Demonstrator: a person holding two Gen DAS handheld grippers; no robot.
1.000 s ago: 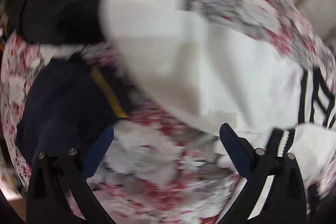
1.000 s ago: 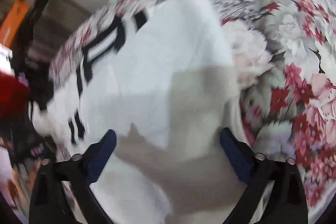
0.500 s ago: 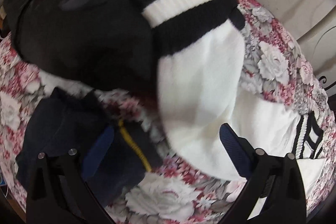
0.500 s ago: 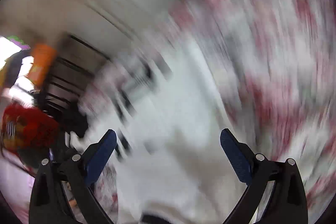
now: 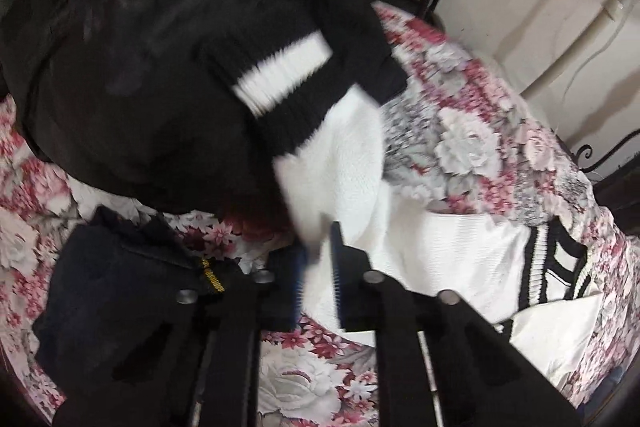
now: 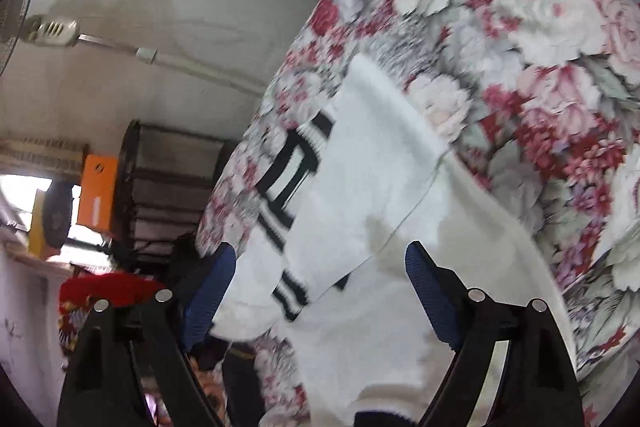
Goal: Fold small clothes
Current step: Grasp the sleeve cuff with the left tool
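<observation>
Two handheld tools work over a bed covered in a red, pink and grey floral bedspread (image 5: 472, 131). From the left wrist view, the left tool (image 5: 318, 267) is clenched on the white sleeve (image 5: 344, 163) of a white knit sweater (image 5: 452, 255); the sleeve rises from the blue pads toward its black cuff with one white stripe (image 5: 288, 79), which hangs in front of a large black garment (image 5: 132, 79) piled at the far left of the bed. The sweater's body lies flat on the bedspread to the right of the tool, its black-and-white striped hem (image 5: 552, 267) at the right edge. A folded dark navy garment with a yellow label (image 5: 120, 291) lies near left, just beside the tool. From the right wrist view, the right tool (image 6: 320, 291) hangs released, its blue pads spread wide apart above the sweater (image 6: 372, 195), touching nothing. The sweater lies partly folded on the bedspread (image 6: 520, 27), with black-striped trim (image 6: 288, 187) showing at its left side. Beyond the bed's edge are a pale wall (image 6: 180, 27), an orange box (image 6: 98, 191) and a red cloth (image 6: 108, 287).
</observation>
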